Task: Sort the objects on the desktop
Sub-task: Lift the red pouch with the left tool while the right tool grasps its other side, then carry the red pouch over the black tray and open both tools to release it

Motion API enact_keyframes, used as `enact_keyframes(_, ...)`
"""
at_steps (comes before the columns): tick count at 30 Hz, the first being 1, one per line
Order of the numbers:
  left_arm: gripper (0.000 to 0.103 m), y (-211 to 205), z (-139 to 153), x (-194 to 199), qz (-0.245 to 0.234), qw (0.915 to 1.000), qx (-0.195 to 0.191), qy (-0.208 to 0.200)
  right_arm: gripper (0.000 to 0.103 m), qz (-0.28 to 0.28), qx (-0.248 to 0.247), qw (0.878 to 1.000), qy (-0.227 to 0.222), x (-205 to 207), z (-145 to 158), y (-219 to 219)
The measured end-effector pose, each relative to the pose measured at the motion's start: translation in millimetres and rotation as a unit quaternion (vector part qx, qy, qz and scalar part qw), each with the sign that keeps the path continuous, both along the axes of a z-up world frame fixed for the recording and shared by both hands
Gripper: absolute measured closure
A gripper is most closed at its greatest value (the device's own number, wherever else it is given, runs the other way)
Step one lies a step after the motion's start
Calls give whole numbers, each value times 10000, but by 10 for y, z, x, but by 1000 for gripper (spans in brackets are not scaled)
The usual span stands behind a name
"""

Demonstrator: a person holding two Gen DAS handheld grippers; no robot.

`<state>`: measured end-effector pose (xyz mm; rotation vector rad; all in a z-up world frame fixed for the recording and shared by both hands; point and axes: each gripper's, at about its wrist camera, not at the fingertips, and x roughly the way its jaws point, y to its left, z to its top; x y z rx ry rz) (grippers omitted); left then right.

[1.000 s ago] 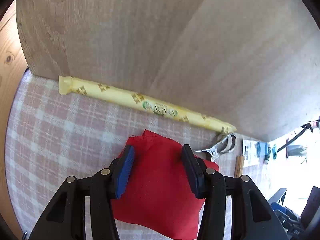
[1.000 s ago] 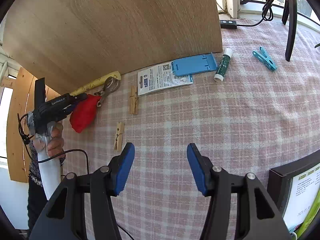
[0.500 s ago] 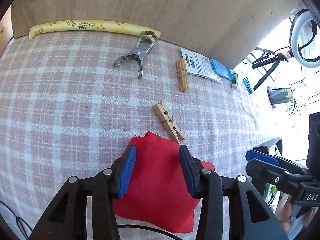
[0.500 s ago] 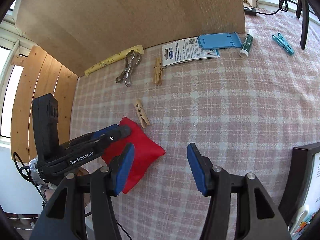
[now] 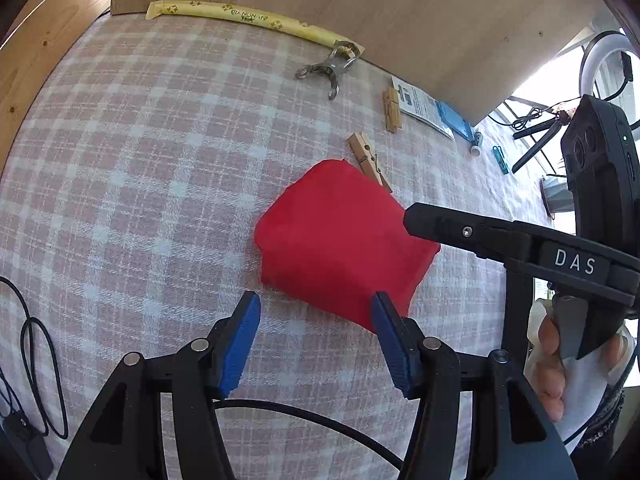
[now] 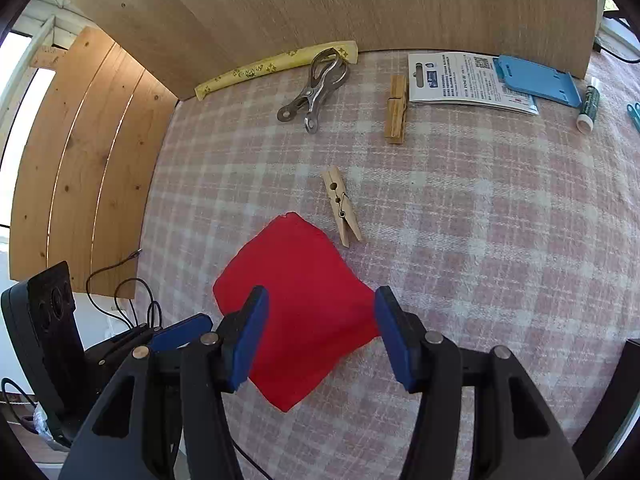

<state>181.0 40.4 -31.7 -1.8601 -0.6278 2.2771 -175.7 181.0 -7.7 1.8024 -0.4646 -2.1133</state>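
Red pouch lying free on the table; both tongs standing open.

We are judging a handover: the red pouch [image 6: 296, 304] is lying ahead of the left tongs [image 5: 316, 332] and between the right tongs [image 6: 320, 332], which next need closing on it.

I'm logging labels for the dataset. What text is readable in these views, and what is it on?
"DAS": white letters on the right hand-held gripper, seen from the left wrist.
"NONAN", roughly, partly blurred: green print on the yellow packet by the wooden board.
White leaflet: printed lines and a QR code, too small to read.
Green tube: label unreadable.
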Motion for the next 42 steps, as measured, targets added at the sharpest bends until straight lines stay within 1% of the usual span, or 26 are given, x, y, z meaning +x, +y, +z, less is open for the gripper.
enact_keyframes(2,48,17,-52,-36,90,9998,180,-29,49,94,63,9999,-91,-49,-92,-92)
enact_keyframes(4,48,70,-56,-73,103,9998,123,71,49,126,61,9997,-178,-66,-171,-143)
enact_keyframes(8,48,133,-65,-93,126,9998,28,181,47,83,-63,9998,-178,-20,-228,-150)
enact_keyframes(10,52,141,-64,-74,138,9996,92,224,47,60,-178,9996,-205,37,-238,-116)
enact_keyframes(12,58,181,-40,-35,21,9996,155,235,49,41,-314,9992,-264,112,-245,-94)
enact_keyframes(13,58,226,-7,-2,-45,9996,87,264,49,29,-380,9989,-272,161,-239,-79)
enact_keyframes(15,58,355,69,59,-241,9990,-71,378,49,-45,-422,9988,-233,258,-200,-37)
enact_keyframes(17,58,463,142,111,-359,9983,-136,443,49,-134,-425,9989,-153,358,-148,20)
enact_keyframes(20,58,619,256,174,-515,9973,-63,518,49,-314,-461,9984,-15,524,-26,169)
enact_keyframes(24,58,939,505,271,-843,9936,-18,750,49,-625,-490,9965,278,810,227,463)
enact_keyframes(30,58,1600,812,364,-1574,9822,126,1015,49,-1325,-465,9883,603,1347,557,1094)
enact_keyframes(33,58,1984,916,403,-1969,9740,275,1084,49,-1667,-364,9828,711,1655,693,1433)
enact_keyframes(37,58,2541,1030,475,-2492,9606,427,1152,49,-2100,-163,9743,795,2055,847,1872)
enact_keyframes(42,58,3155,1127,617,-3116,9414,610,1138,49,-2651,14,9606,831,2563,959,2391)
